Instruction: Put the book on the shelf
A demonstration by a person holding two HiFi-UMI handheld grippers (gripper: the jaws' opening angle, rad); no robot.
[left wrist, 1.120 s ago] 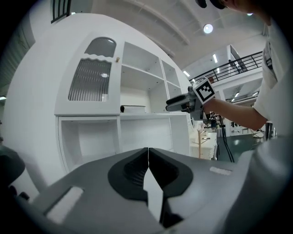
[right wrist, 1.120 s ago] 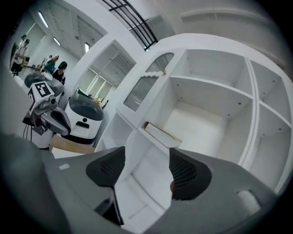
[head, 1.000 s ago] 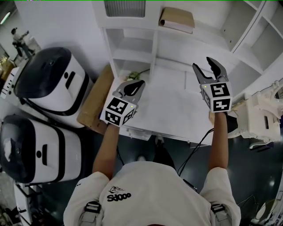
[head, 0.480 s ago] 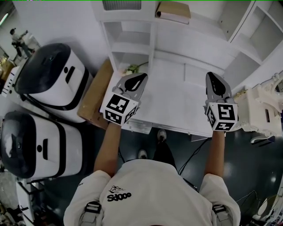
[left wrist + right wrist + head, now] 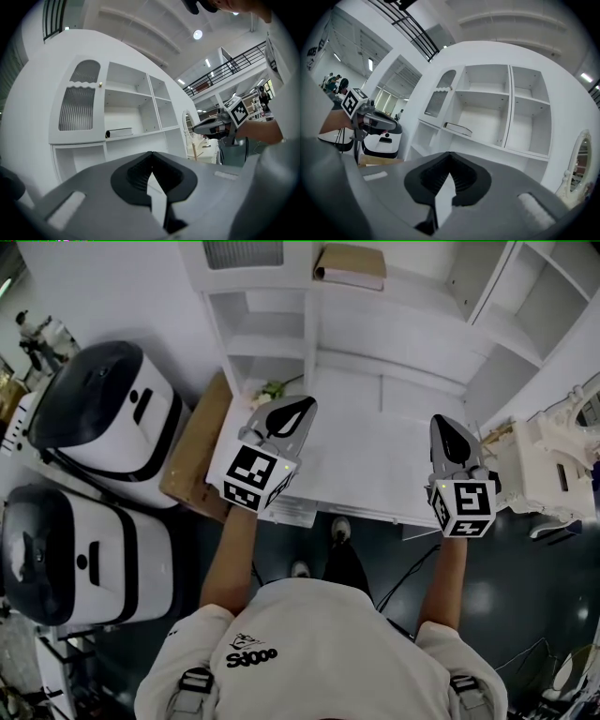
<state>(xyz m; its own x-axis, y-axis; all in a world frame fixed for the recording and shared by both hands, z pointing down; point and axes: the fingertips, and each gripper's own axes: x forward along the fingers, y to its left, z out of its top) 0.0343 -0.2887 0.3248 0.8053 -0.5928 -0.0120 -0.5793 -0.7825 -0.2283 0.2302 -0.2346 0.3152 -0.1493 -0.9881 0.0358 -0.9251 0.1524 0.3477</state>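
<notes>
A tan book point(image 5: 352, 265) lies flat on a shelf of the white cabinet point(image 5: 394, 329), at the top of the head view. It also shows as a flat book point(image 5: 119, 132) in the left gripper view and as a book point(image 5: 458, 128) in the right gripper view, far ahead of both jaws. My left gripper point(image 5: 304, 402) is shut and empty over the desk's left part. My right gripper point(image 5: 441, 421) is shut and empty near the desk's front right. Both stand well short of the book.
Two large white-and-black appliances point(image 5: 103, 409) point(image 5: 75, 559) stand at the left. A brown board point(image 5: 192, 456) leans beside the desk point(image 5: 375, 465). A small plant point(image 5: 272, 390) sits in a lower cubby. White ornate furniture point(image 5: 553, 465) is at the right.
My right gripper's jaws have closed from open to shut with nothing in them, and it has drawn back toward the desk's front edge. The left gripper has barely moved.
</notes>
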